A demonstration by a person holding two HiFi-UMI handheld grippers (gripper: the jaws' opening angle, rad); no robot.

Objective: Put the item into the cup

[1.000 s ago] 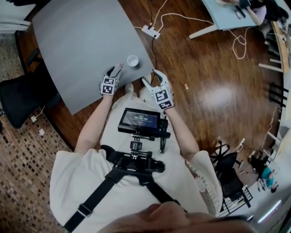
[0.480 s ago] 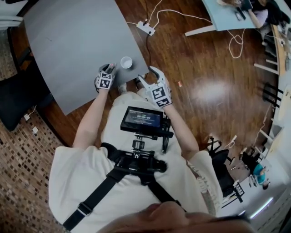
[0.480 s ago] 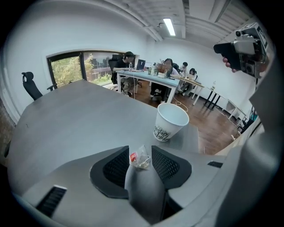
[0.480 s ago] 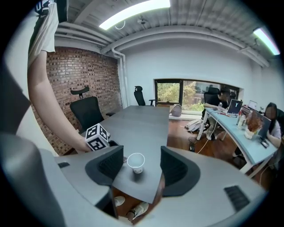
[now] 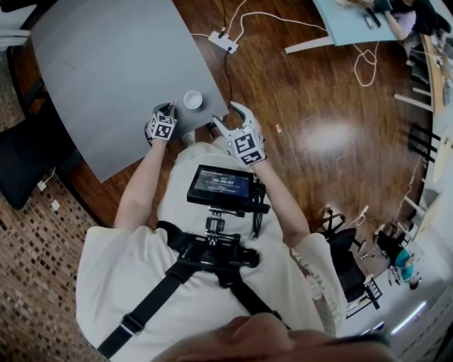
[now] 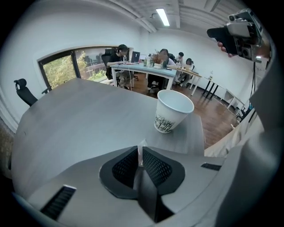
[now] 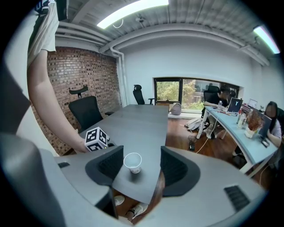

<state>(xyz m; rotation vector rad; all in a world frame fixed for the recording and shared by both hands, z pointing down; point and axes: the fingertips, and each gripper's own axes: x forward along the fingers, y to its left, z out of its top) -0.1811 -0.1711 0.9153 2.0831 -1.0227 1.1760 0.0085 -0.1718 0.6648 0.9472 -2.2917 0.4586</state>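
Cup (image 6: 173, 113) upright; left gripper (image 6: 140, 153) just closed on item (image 6: 141, 143).

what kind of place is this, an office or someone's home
Most likely a shared office: people sit at a long desk with a laptop, black office chairs stand by a big grey meeting table, and strip lights run along the ceiling.

Paper cup (image 6: 174, 111), matt grey table (image 6: 80, 115)
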